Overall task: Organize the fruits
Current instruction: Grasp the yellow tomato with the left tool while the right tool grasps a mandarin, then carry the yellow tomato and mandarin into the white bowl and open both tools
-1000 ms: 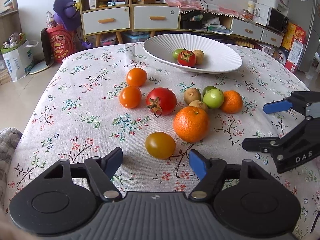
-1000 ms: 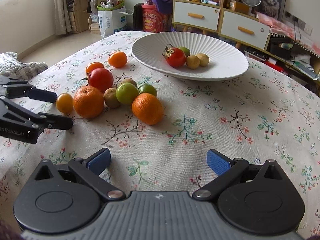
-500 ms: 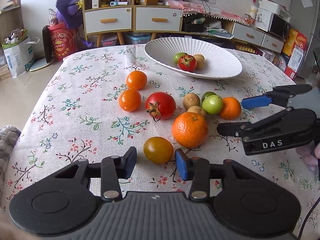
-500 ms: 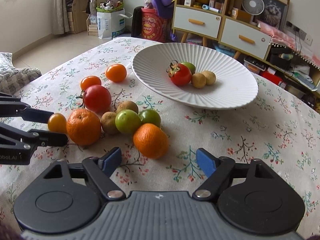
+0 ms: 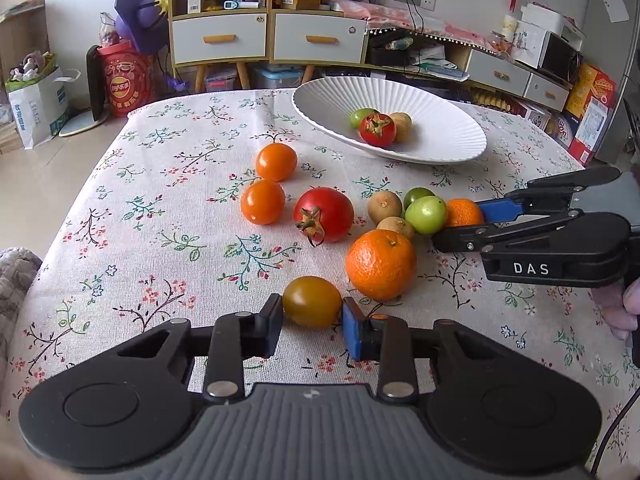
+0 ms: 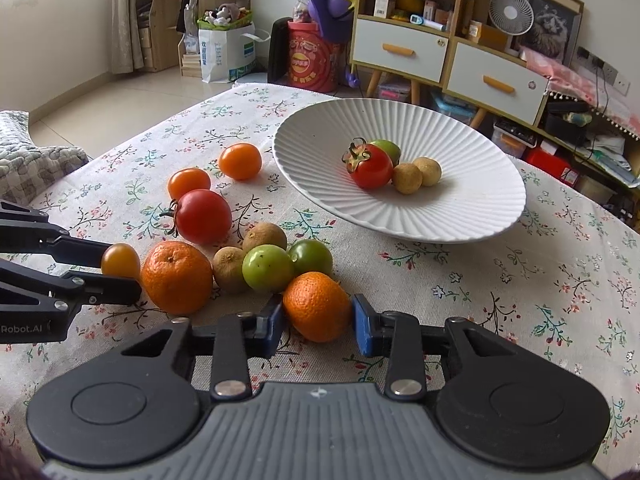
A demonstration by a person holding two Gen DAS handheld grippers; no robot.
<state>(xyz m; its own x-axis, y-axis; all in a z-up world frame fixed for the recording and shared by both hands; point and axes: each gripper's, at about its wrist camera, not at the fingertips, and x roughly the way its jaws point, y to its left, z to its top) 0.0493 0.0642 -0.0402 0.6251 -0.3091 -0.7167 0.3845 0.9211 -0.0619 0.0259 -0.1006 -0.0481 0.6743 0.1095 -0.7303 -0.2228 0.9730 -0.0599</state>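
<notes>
While both jaws are closing, the left gripper (image 5: 312, 326) grasps the near yellow tomato (image 5: 312, 301) and the right gripper (image 6: 318, 326) the mandarin (image 6: 317, 306); squeezing may bruise them.

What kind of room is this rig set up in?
Most likely a lived-in home living or dining room: a table under a floral tablecloth, a drawer cabinet with a small fan and a framed picture, and cluttered shelves and boxes along the wall.

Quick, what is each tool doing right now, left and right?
Left tool: jaws closing, pads against the yellow-brown tomato on the tablecloth.
Right tool: jaws closing, pads against the small orange.
</notes>
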